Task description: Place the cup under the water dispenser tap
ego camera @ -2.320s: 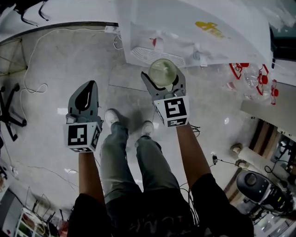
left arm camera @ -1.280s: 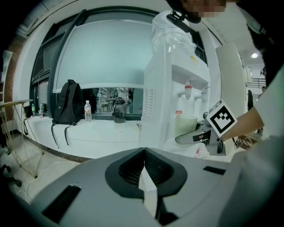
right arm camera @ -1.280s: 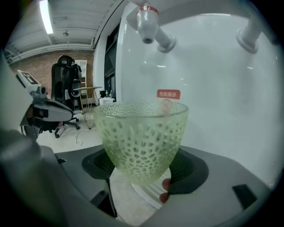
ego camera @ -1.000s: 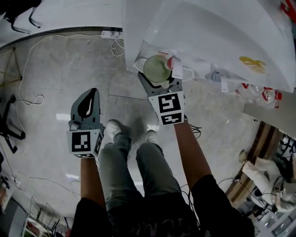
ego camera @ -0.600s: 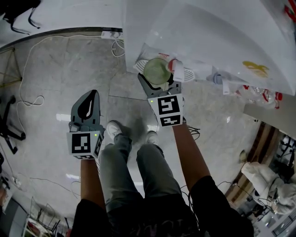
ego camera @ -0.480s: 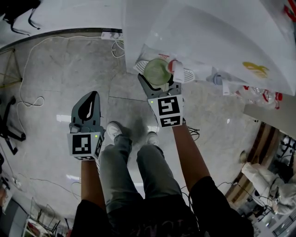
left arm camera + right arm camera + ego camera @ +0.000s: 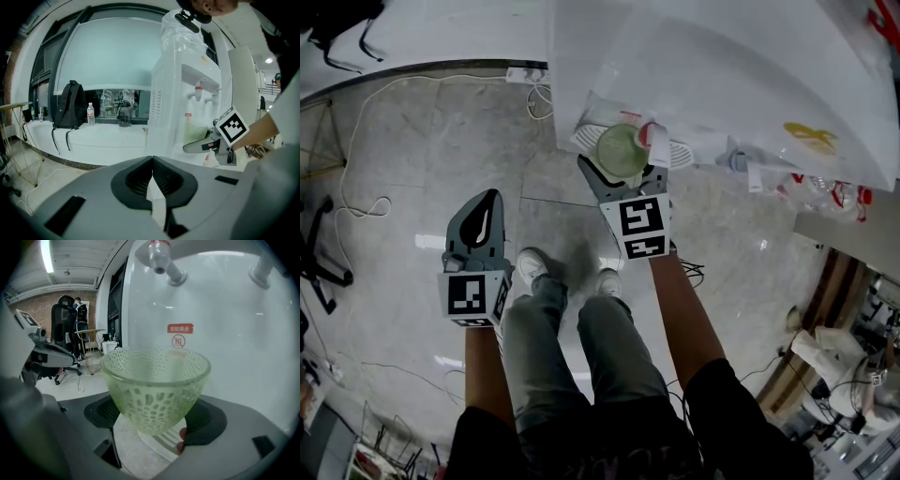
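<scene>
A pale green dimpled glass cup [image 7: 154, 385] stands upright between my right gripper's [image 7: 154, 416] jaws, above the drip tray's grille [image 7: 161, 444] and a little to the left of the red-capped tap [image 7: 161, 258]. The jaws have just been opening and stand wide beside the cup; I see no pad pressing on it. From the head view the cup [image 7: 619, 148] sits at the water dispenser's [image 7: 694, 56] tray, next to the tap [image 7: 654, 139], with the right gripper [image 7: 621, 171] around it. My left gripper [image 7: 486, 199] hangs over the floor, shut and empty [image 7: 152, 161].
A second tap [image 7: 262, 268] juts out to the right. Cables and a power strip [image 7: 525, 73] lie on the floor by the dispenser's left side. Red-capped bottles [image 7: 834, 192] sit at the right, an office chair [image 7: 319, 234] at the left. A backpack [image 7: 70, 105] rests on the ledge.
Since the earliest frame the right gripper has brought the cup in over the drip tray, next to the red tap. Over the last second both grippers have stayed where they were.
</scene>
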A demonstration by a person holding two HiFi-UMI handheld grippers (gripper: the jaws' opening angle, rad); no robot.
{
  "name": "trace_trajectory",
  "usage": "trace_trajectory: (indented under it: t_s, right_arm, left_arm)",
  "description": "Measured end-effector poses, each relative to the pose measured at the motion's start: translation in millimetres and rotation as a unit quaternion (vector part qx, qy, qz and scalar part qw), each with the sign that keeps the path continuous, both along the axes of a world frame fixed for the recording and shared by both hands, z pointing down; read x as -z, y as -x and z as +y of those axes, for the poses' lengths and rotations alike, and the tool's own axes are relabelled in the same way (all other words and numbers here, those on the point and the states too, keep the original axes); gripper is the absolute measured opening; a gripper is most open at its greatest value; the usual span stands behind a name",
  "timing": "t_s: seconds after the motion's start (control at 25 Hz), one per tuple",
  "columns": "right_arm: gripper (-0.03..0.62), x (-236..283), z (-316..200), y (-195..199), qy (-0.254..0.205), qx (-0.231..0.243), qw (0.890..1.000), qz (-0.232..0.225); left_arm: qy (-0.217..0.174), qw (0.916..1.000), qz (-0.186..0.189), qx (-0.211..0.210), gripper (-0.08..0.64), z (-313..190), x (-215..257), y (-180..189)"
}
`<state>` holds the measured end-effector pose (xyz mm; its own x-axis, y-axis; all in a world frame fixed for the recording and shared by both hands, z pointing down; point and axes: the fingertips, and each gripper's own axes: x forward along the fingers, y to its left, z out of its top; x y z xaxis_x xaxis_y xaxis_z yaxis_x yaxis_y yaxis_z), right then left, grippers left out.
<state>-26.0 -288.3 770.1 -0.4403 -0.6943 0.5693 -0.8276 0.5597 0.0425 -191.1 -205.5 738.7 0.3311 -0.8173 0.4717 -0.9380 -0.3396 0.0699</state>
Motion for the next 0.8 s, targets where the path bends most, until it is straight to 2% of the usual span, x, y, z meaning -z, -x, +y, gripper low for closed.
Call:
trace_trajectory:
  t_s: [0.4,0.8]
  right_arm:
    - [0.408,2.5,6.7,-7.4,-0.008,-0.012,1.0,-0.003]
    - [0.416,8.2,34.7,-28.3,0.01,-0.026,1.0,-0.01]
  left_arm:
    - [0.005,1.0,-0.005,0.002,0.015,6.3,1.3,0.5]
    - [0.014,0.9998,-0.006,0.011,0.015,24.4,16.2,-1.5]
